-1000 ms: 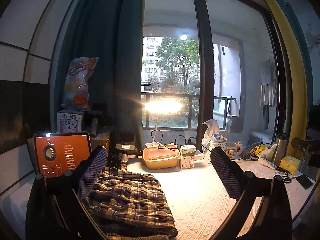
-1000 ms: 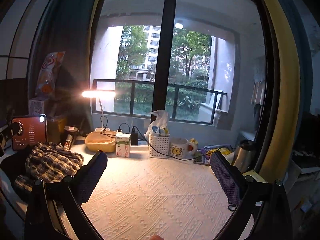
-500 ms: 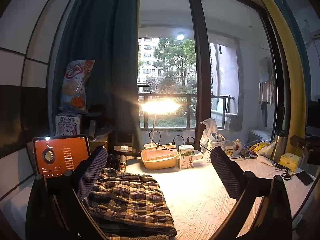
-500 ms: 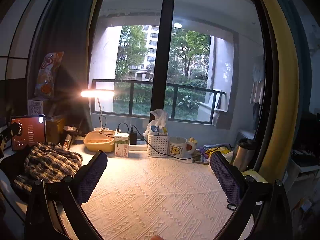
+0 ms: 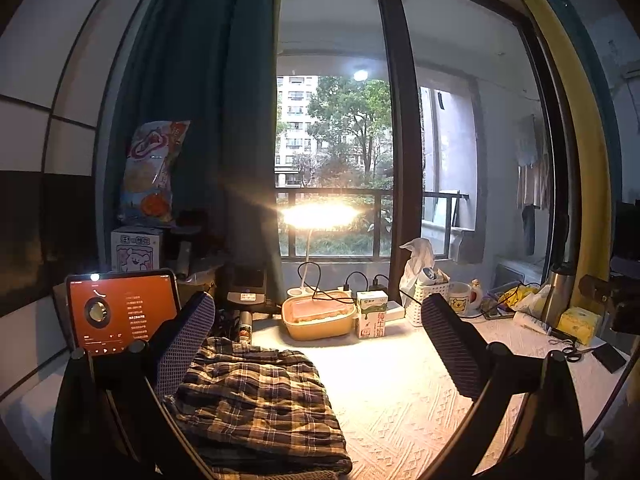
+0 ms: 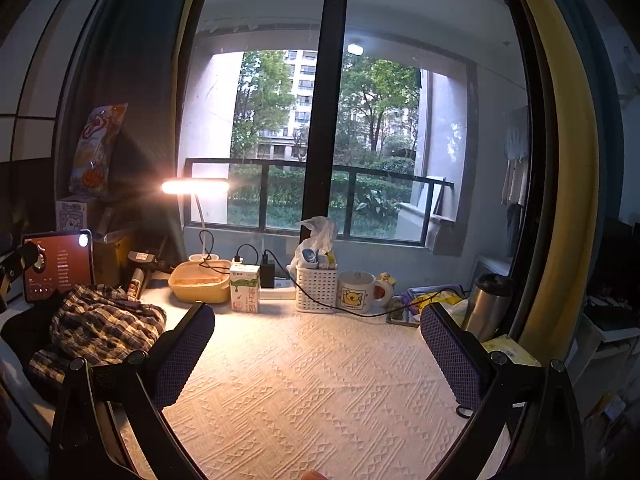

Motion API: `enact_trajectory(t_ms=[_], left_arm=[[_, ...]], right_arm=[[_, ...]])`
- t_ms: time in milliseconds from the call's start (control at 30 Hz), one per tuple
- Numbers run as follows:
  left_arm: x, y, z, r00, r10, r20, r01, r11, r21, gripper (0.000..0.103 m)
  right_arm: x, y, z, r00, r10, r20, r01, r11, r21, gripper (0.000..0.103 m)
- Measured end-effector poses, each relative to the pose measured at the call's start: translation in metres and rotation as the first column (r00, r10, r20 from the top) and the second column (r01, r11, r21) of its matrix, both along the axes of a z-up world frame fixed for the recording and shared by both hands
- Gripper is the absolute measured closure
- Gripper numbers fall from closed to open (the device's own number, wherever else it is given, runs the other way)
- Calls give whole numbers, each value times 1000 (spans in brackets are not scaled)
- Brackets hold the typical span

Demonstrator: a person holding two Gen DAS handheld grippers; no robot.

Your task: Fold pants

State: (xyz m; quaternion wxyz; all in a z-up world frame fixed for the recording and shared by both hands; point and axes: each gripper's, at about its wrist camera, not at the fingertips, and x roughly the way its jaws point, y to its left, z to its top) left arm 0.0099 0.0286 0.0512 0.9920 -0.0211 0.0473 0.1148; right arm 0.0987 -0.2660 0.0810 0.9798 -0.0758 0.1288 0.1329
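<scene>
The plaid pants lie as a folded bundle on the white textured tablecloth, at the lower left in the left wrist view. They also show at the far left in the right wrist view. My left gripper is open and empty, held above the cloth, its left finger over the pants' left edge. My right gripper is open and empty above the bare cloth, well right of the pants.
Along the window side stand a lit desk lamp, a yellow tub, a milk carton, a white basket, a mug and a steel flask. A tablet stands at the left. Scissors lie at the right.
Both views have shifted only slightly; the left gripper has tilted a little. The pants have not moved. Both grippers stay open.
</scene>
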Motion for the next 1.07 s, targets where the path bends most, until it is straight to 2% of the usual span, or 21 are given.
enact_trajectory(t_ms=[933,1067], left_arm=[[0,-4,1,1000,-15,-1,15,1000,-2,1],[-7,-4,3,997,-49,53,50,999,-5,1]], right_arm=[[0,4,-4,1000,-4,-9,4,1000,0,0],[0,3,-4,1000,-5,-9,5,1000,1,0]])
